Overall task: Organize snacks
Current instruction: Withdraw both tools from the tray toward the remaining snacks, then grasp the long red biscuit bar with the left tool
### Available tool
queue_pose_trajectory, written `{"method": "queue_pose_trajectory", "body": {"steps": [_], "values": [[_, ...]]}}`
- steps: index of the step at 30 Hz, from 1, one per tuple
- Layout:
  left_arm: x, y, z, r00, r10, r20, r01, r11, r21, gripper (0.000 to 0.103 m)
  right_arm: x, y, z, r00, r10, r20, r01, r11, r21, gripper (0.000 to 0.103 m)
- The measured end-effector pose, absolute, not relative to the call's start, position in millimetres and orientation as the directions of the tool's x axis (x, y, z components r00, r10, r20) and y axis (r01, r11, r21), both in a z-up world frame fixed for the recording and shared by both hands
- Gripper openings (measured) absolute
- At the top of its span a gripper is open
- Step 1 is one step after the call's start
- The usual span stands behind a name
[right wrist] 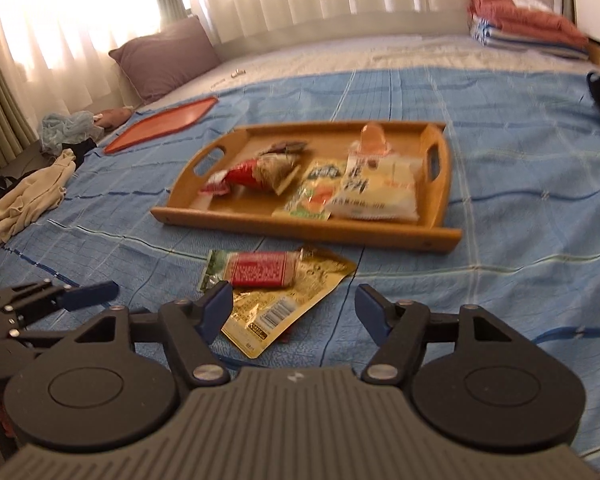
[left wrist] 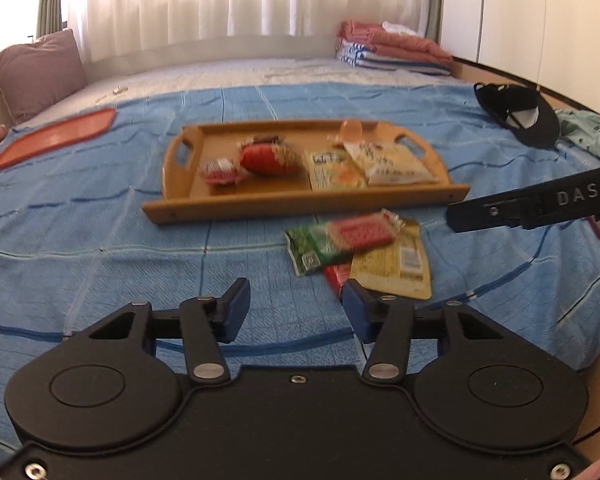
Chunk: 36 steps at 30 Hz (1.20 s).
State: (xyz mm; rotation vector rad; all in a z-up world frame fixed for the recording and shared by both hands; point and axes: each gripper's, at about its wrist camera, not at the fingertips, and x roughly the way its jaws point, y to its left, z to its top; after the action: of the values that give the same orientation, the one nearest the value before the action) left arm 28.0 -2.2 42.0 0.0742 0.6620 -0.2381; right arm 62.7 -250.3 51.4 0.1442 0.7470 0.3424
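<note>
A wooden tray (left wrist: 300,204) (right wrist: 300,230) sits on the blue bedspread. It holds a red bag (left wrist: 268,158) (right wrist: 248,174), a white bag (left wrist: 392,162) (right wrist: 376,188), a green-orange packet (left wrist: 332,170) and a jelly cup (left wrist: 352,130). In front of it lies a small pile: a red packet (left wrist: 360,234) (right wrist: 260,270) on a green packet (left wrist: 312,248) and a yellow pouch (left wrist: 392,268) (right wrist: 284,304). My left gripper (left wrist: 296,304) hangs open just short of the pile, nothing between its fingers. My right gripper (right wrist: 292,304) is open above the pouch's near end, not gripping it.
An orange lid (left wrist: 56,136) (right wrist: 160,124) lies at the far left. A purple pillow (left wrist: 40,68), folded blankets (left wrist: 392,46) and a black cap (left wrist: 520,112) line the back and right. Loose clothes (right wrist: 32,196) lie at the bed's left edge.
</note>
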Motion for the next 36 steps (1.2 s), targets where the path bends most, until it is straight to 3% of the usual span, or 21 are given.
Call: {"method": "queue_pose_trajectory", "body": {"steps": [6, 11, 14, 25, 31, 34, 36], "values": [[37.6, -4.9, 21.8, 0.747, -0.197, -0.635, 0.248, 0.969, -0.010, 0.048, 91.5, -218.8, 22.5, 0.615, 0.354, -0.704, -0.275, 0.934, 0.230, 0.079], [39.0, 0.1, 16.1, 0.742, -0.183, -0.645, 0.236, 0.972, -0.005, 0.048, 113.1, -190.4, 5.0, 0.603, 0.306, -0.737, -0.253, 0.949, 0.187, 0.096], [40.4, 2.4, 14.4, 0.741, -0.177, -0.648, 0.232, 0.973, -0.001, 0.048, 119.0, -180.7, 0.8, 0.622, 0.258, -0.739, -0.240, 0.961, 0.134, 0.099], [43.9, -5.3, 14.7, 0.743, -0.185, -0.644, 0.243, 0.970, 0.002, 0.048, 109.8, -234.1, 2.3, 0.646, 0.187, -0.740, -0.126, 0.982, 0.139, 0.075], [49.3, -23.0, 14.6, 0.722, -0.221, -0.656, 0.274, 0.962, -0.023, 0.048, 95.2, -267.7, 0.6, 0.659, 0.130, -0.741, -0.101, 0.991, 0.084, 0.075], [51.4, -35.7, 15.3, 0.717, -0.239, -0.655, 0.293, 0.956, -0.029, 0.053, 87.0, -277.2, 0.5, 0.664, 0.106, -0.740, -0.107, 0.993, 0.047, 0.072], [52.2, -44.1, 16.3, 0.717, -0.253, -0.649, 0.304, 0.952, -0.036, 0.067, 81.8, -284.5, 1.7, 0.667, 0.105, -0.737, -0.110, 0.993, 0.042, 0.069]]}}
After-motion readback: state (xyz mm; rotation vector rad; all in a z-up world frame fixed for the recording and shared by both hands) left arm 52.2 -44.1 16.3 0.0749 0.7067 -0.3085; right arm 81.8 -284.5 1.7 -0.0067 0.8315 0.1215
